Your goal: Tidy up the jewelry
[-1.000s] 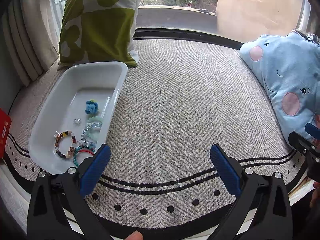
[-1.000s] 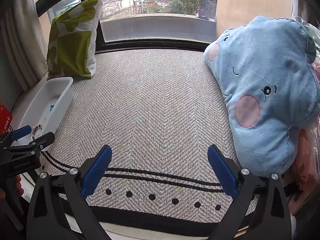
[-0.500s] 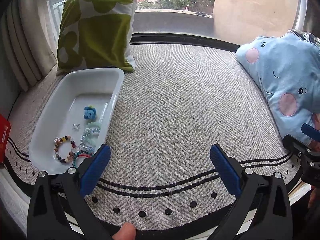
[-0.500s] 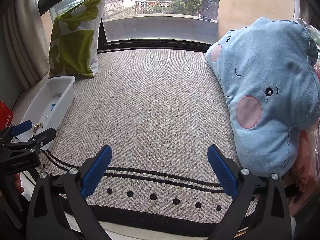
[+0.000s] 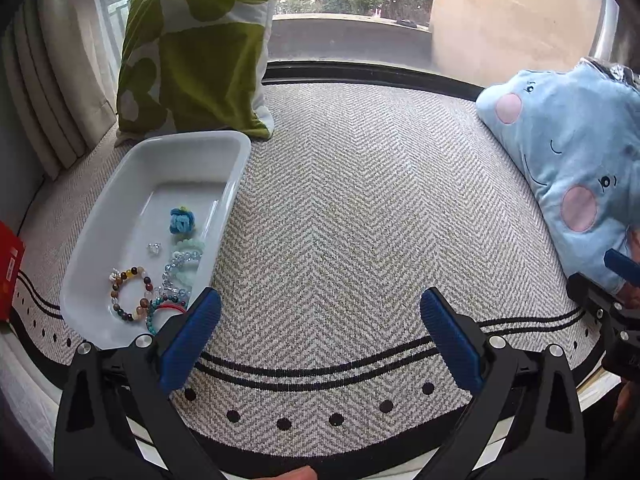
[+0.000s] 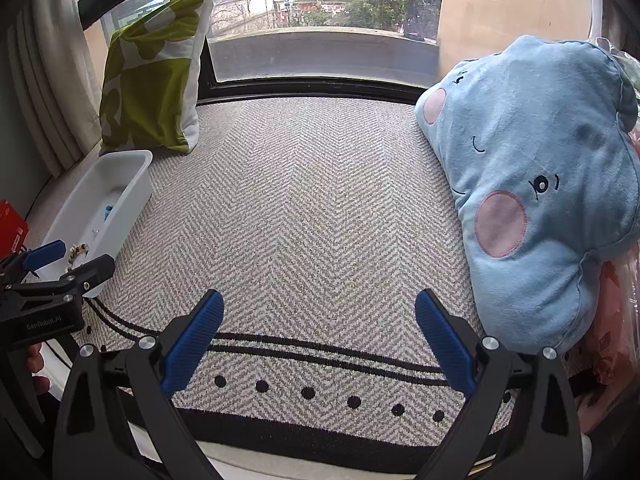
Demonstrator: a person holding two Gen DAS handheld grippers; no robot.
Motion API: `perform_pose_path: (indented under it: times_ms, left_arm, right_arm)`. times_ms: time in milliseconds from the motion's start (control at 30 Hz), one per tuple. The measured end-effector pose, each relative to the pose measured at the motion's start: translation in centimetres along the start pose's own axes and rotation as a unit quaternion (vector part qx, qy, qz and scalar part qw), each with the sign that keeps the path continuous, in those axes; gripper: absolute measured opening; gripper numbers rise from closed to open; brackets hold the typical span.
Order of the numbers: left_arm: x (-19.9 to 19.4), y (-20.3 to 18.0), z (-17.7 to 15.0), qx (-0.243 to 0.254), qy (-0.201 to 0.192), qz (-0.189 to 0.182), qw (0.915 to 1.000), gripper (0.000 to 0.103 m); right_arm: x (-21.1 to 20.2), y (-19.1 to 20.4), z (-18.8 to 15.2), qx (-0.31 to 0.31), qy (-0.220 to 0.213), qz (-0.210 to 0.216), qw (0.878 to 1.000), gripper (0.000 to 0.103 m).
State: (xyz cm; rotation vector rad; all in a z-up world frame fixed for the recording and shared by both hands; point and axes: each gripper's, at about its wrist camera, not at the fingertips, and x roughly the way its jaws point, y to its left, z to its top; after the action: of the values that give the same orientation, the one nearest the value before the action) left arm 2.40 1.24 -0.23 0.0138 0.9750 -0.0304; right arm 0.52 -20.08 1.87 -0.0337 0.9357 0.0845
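We see our left gripper [image 5: 320,316] with its black arms and blue pads spread wide apart, and nothing sits between them. Our right gripper [image 6: 319,314] looks the same — jaws wide, holding nothing. Both hang over a grey and white zigzag mat [image 5: 360,220] with black stripes and dots along its near edge.

On the left side of the mat is a long white dish [image 5: 120,208]. The jewelry lies inside it, toward the near end. We can pick out a bracelet of brown, white and dark round beads [image 5: 130,298], a clear bluish bead bracelet [image 5: 182,262], a pale green bead bracelet [image 5: 190,245], and a little blue knitted flower [image 5: 182,221] farther back. A tiny clear sparkly piece [image 5: 154,249] sits alone — it may be a ring, but it is too small to tell. A thin red band [image 5: 172,308] peeks out by the left pad.

A green and white pillow [image 5: 196,52] leans just behind the dish. A soft blue cloud cushion with pink cheeks [image 6: 532,184] rests on the right side of the mat.
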Motion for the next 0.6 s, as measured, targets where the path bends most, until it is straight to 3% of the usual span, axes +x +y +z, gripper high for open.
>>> perform_pose_path:
  times_ms: [600]
  left_arm:
    - [-0.30,-0.30,-0.26,0.011,-0.006,-0.008,0.9999,0.098]
  right_arm:
    - [0.09,0.13,0.00,0.000,0.001,0.001,1.000,0.095]
